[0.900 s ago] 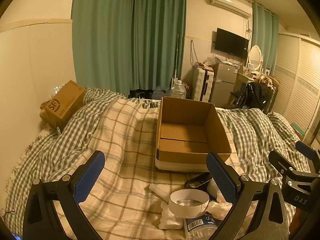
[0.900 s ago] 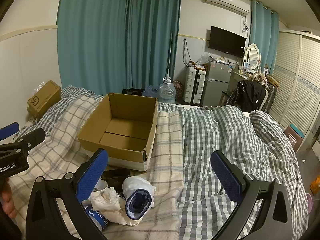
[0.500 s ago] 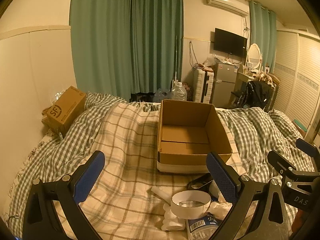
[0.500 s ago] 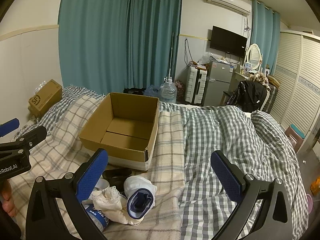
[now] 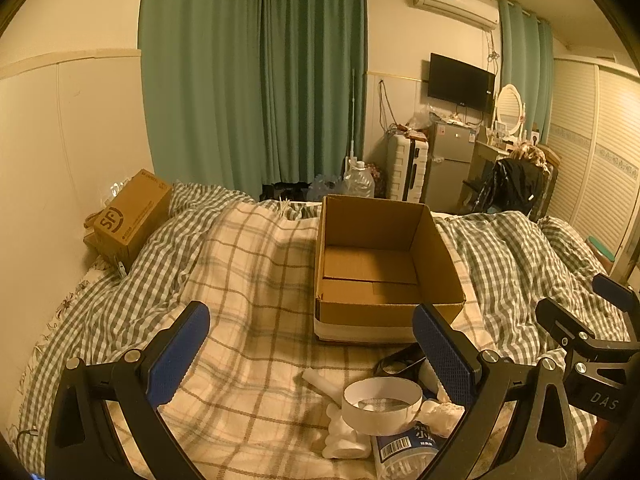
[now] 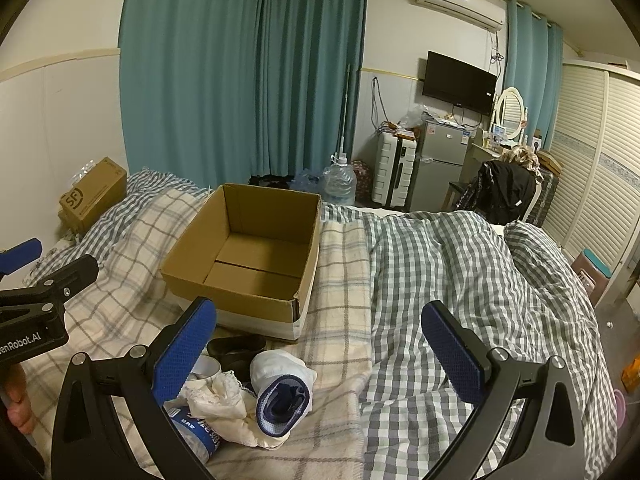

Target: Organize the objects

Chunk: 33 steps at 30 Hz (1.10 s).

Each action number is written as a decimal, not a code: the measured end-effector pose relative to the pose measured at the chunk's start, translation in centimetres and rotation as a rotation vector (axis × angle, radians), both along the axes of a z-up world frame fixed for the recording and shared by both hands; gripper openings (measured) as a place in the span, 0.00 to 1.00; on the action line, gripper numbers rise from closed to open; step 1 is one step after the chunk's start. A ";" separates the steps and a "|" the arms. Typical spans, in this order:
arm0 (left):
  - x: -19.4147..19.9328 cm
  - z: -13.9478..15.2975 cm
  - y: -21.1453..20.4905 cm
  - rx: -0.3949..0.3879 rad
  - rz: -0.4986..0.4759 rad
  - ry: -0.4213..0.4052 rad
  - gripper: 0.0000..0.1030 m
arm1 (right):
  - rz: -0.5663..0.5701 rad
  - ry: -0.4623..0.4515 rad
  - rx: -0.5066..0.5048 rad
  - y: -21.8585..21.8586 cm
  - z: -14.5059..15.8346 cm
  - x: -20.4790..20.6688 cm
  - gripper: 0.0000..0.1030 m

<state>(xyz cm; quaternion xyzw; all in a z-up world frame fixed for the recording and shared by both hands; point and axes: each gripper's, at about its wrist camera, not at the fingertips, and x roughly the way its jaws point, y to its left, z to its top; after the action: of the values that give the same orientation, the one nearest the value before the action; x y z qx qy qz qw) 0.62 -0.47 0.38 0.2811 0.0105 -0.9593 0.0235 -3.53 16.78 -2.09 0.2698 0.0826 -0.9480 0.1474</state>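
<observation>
An empty open cardboard box (image 5: pixel 380 264) (image 6: pixel 248 256) stands on the bed. In front of it lies a small pile: a white tape roll (image 5: pixel 382 404), a plastic bottle with a blue label (image 5: pixel 404 446) (image 6: pixel 196 436), a crumpled cream cloth (image 6: pixel 220 404), a rolled white and blue sock (image 6: pixel 282 394) and a dark object (image 6: pixel 236 350). My left gripper (image 5: pixel 316 354) is open and empty, just left of and above the pile. My right gripper (image 6: pixel 320 348) is open and empty, above the pile's right side.
The bed has a cream plaid blanket (image 5: pixel 248 280) and a green checked duvet (image 6: pixel 460 280). A closed SF carton (image 5: pixel 132 216) sits at the far left by the wall. Curtains, a water jug (image 6: pixel 340 184), a suitcase, a fridge and a chair stand beyond the bed.
Both views have shifted slightly, the box appearing a little lower and farther. Both grippers stay open and the pile has not moved.
</observation>
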 end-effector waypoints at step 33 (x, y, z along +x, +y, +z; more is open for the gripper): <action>0.0 -0.1 0.2 -0.036 0.030 -0.012 1.00 | 0.022 -0.019 0.005 -0.2 -0.2 0.1 1.00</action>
<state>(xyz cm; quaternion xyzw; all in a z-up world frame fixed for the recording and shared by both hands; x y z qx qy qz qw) 0.61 -0.26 0.29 0.2864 -0.0027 -0.9571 0.0429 -3.44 16.55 -2.31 0.2780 0.0865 -0.9435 0.1581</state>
